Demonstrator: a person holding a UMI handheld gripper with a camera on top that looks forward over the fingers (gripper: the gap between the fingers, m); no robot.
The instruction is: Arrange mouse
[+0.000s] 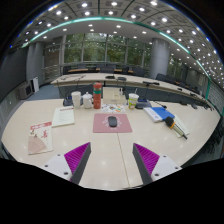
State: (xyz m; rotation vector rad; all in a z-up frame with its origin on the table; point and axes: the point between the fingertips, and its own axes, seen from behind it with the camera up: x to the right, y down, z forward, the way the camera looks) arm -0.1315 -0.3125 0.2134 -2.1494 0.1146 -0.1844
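A dark mouse (pixel 112 121) lies on a pink mouse mat (pixel 112 123) near the middle of the pale table (pixel 110 155), well beyond my fingers. My gripper (pixel 112 158) is open and empty, held above the near part of the table. Its two fingers (pixel 76 157) with magenta pads stand wide apart, with bare tabletop between them.
Behind the mat stand a white cup (pixel 76 99), an orange-red container (pixel 97 98) and a cup with a yellow band (pixel 133 101). A green-white booklet (pixel 63 116) and pink papers (pixel 40 135) lie to the left. A blue-white item (pixel 160 115) lies to the right. Chairs and desks stand beyond.
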